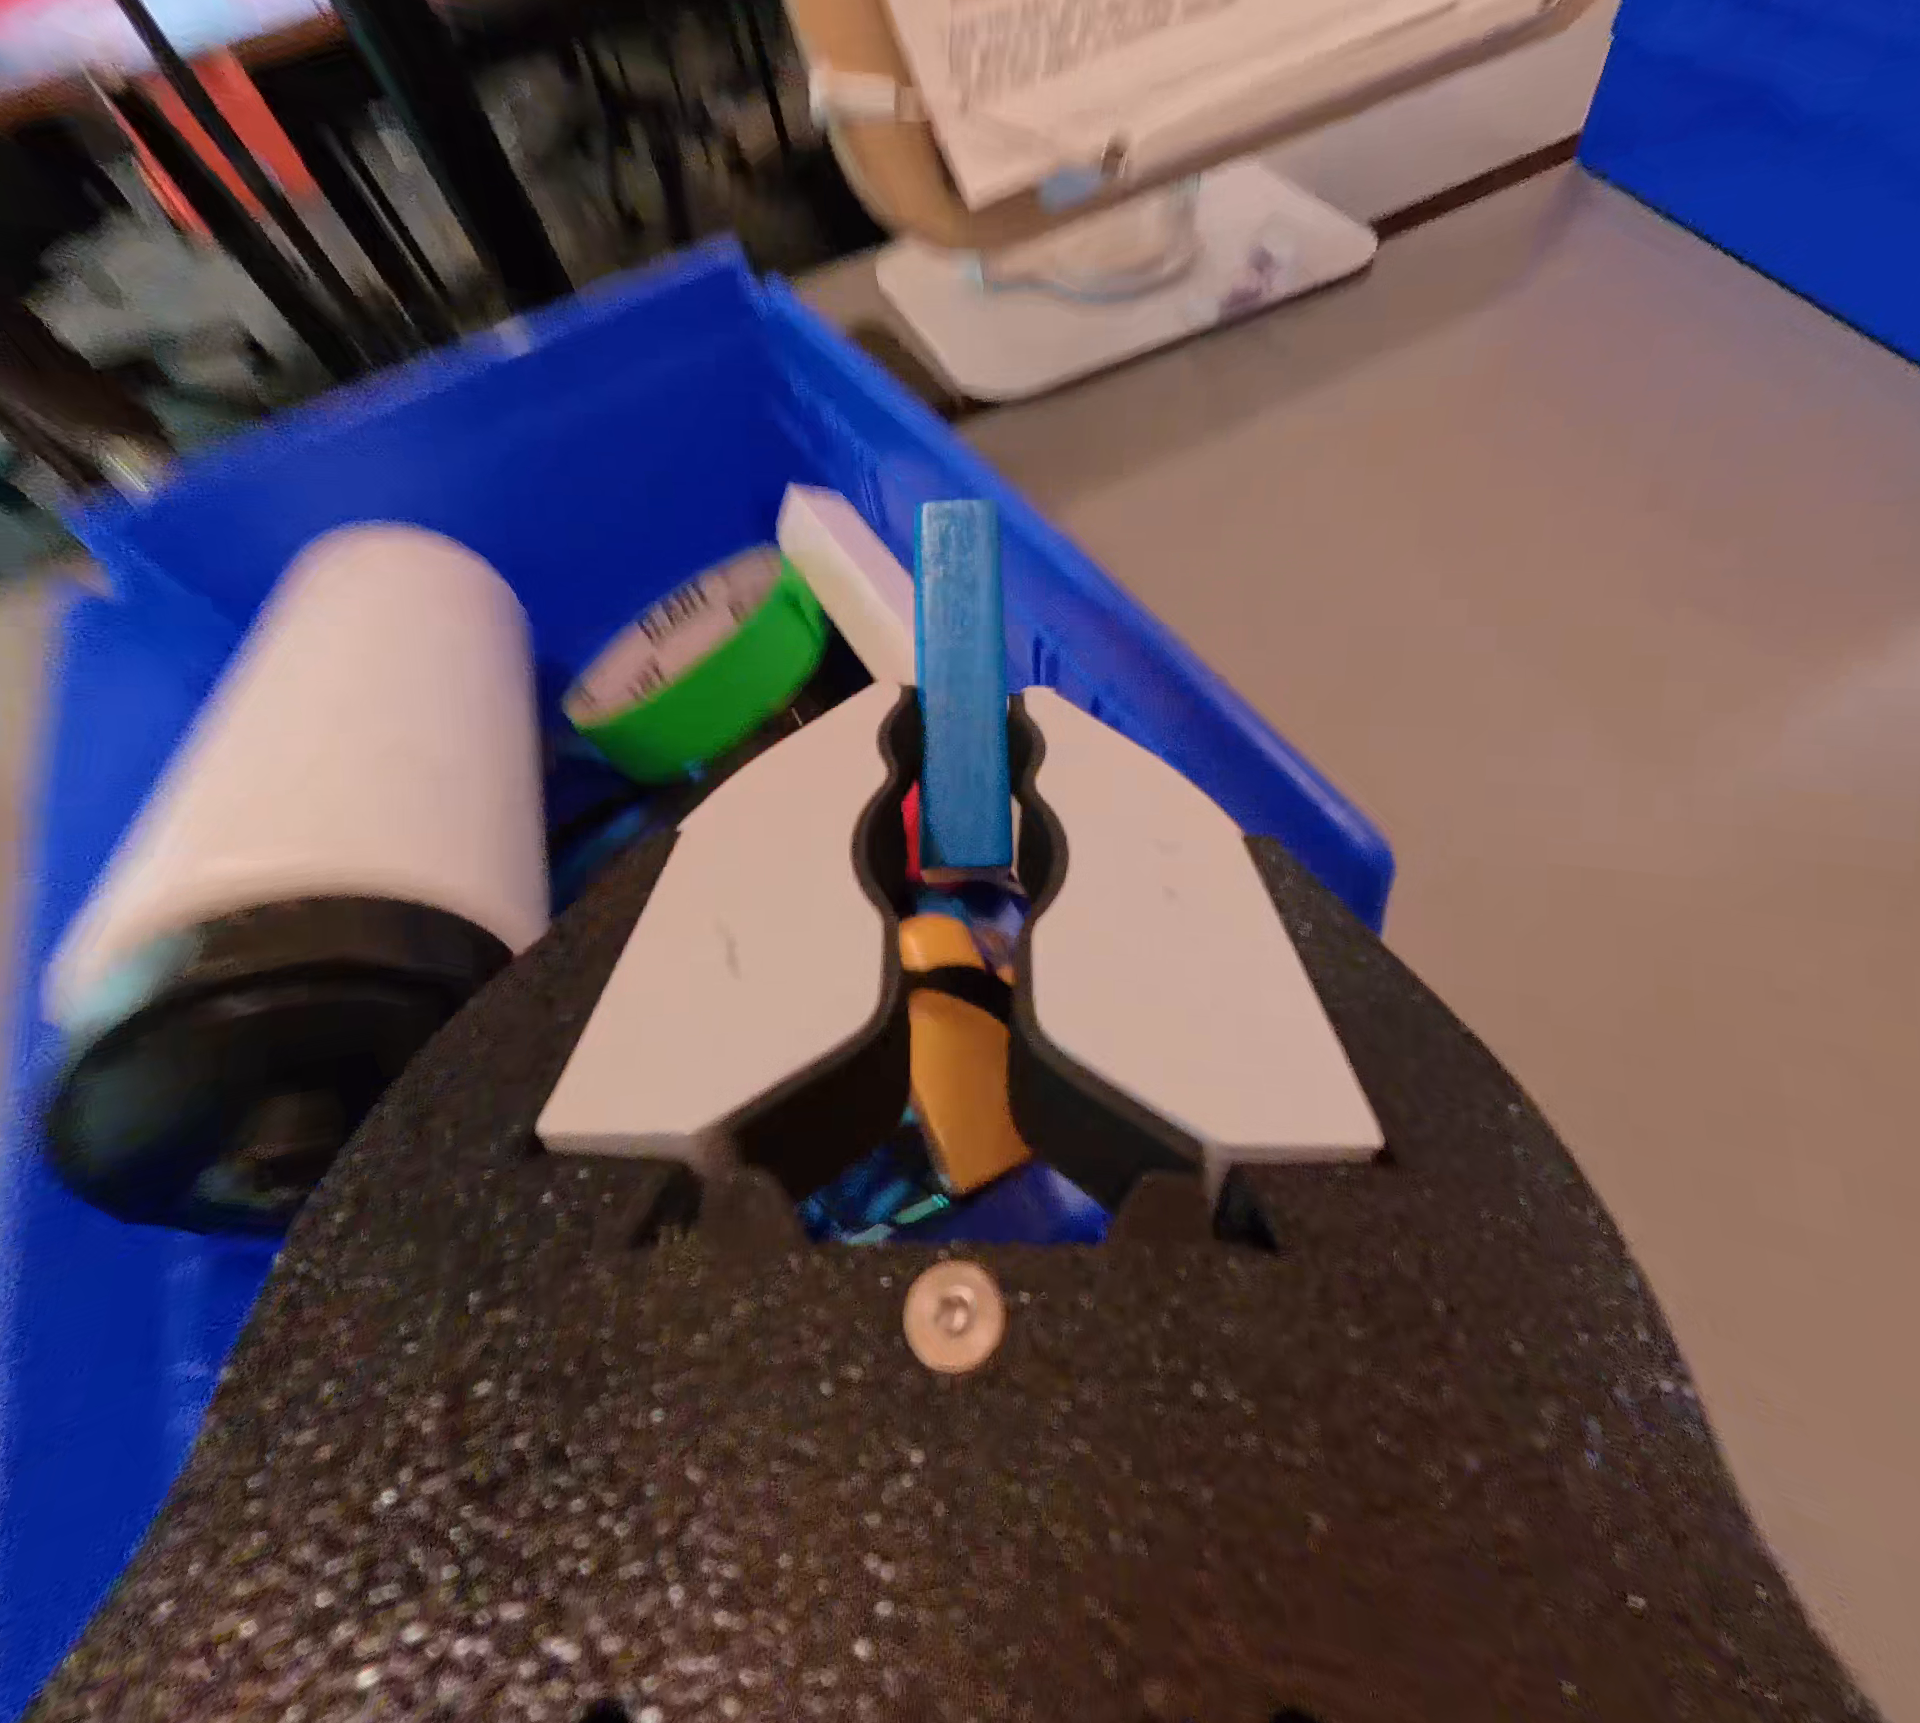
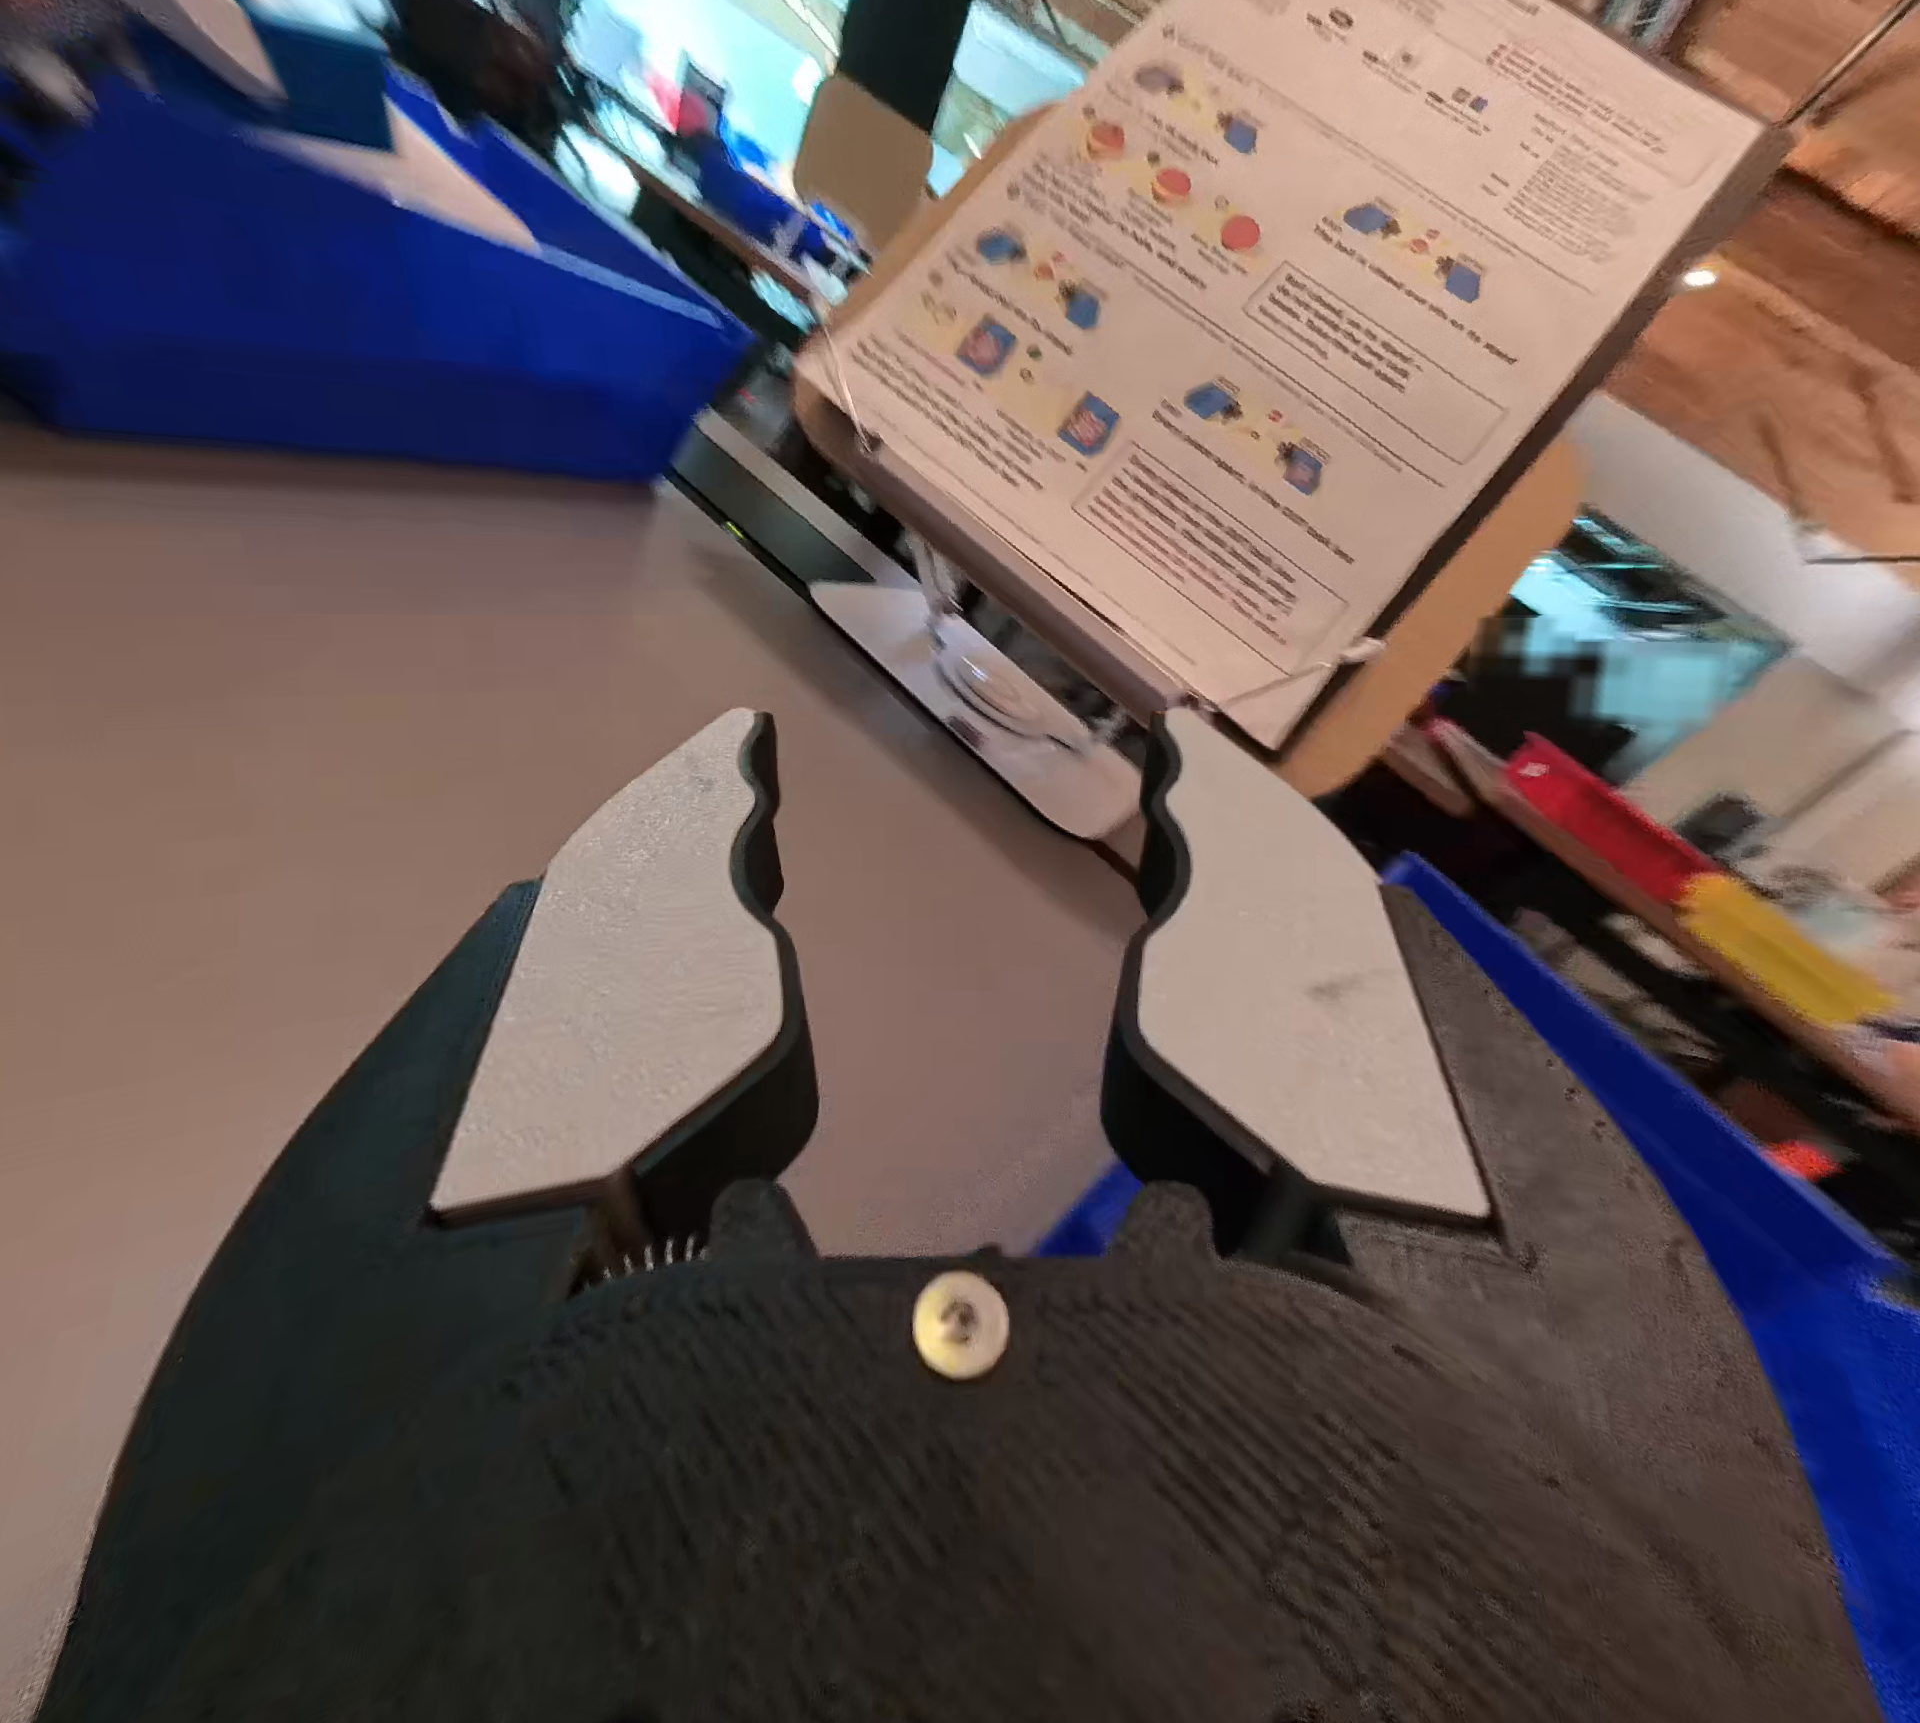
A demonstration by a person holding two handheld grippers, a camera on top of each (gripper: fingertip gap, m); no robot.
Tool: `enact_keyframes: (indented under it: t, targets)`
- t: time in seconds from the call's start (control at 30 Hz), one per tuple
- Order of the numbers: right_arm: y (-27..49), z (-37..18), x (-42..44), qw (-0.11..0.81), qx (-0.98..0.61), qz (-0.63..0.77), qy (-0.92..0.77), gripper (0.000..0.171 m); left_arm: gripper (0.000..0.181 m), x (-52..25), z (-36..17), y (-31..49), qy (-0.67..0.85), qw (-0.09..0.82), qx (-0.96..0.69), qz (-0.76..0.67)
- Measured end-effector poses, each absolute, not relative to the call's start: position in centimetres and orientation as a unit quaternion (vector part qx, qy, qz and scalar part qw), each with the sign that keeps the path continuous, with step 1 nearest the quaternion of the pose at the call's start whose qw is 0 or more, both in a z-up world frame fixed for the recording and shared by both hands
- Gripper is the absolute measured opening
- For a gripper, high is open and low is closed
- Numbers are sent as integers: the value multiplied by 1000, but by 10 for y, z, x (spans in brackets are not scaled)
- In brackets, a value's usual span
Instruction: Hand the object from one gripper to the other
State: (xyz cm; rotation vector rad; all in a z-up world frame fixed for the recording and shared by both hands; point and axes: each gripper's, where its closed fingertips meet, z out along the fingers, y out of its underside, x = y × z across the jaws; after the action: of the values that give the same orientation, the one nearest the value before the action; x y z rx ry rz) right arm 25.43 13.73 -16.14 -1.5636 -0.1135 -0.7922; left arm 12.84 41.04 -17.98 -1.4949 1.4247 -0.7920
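In the left wrist view my left gripper (image 1: pixel 961 697) is shut on a thin blue wooden block (image 1: pixel 958 634). The block stands upright between the fingertips and sticks out past them. The gripper is held over a blue bin (image 1: pixel 623 437) at the table's left side. In the right wrist view my right gripper (image 2: pixel 961 738) is open and empty, tilted, above the grey table (image 2: pixel 312 686). Neither gripper shows in the other's view.
The left bin holds a white roll with a black end (image 1: pixel 343 738), a green tape roll (image 1: pixel 707 686), a white slab (image 1: pixel 847 582) and an orange item (image 1: pixel 956 1050). A cardboard-backed instruction sheet (image 2: pixel 1247 302) stands on a white base (image 1: pixel 1122 291). Another blue bin (image 1: pixel 1766 63) sits at far right.
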Motion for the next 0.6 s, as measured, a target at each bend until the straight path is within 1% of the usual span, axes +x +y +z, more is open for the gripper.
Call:
enact_keyframes:
  t: [0.07, 0.13, 0.2, 0.27, 0.33, 0.4, 0.43, 0.5, 0.6]
  targets:
    - [145, -155, 232, 692, -672, -257, -56, 69, 16, 130, -148, 396, 596, 513, -534, -312]
    - [154, -153, 207, 731, -666, -138, -58, 71, 16, 135, -119, 358, 633, 555, -432, -324]
    - [162, -155, 186, 742, -669, -11, -46, 76, 16, 141, -98, 308, 658, 590, -325, -337]
    - [168, -155, 175, 745, -664, 65, -22, 80, 16, 151, -93, 267, 670, 619, -261, -315]
    - [170, -147, 168, 761, -638, 118, -2, 80, 15, 161, -102, 234, 689, 658, -179, -244]
    - [168, -140, 168, 774, -613, 155, 25, 73, 16, 167, -116, 214, 696, 699, -90, -137]
    - [168, -138, 171, 779, -604, 164, 39, 70, 16, 169, -125, 203, 702, 704, -47, -100]
    - [166, -138, 173, 780, -600, 170, 43, 68, 16, 170, -135, 186, 702, 707, -2, -86]
    - [166, -144, 174, 770, -620, 146, 32, 58, 16, 170, -139, 174, 704, 701, 5, -118]
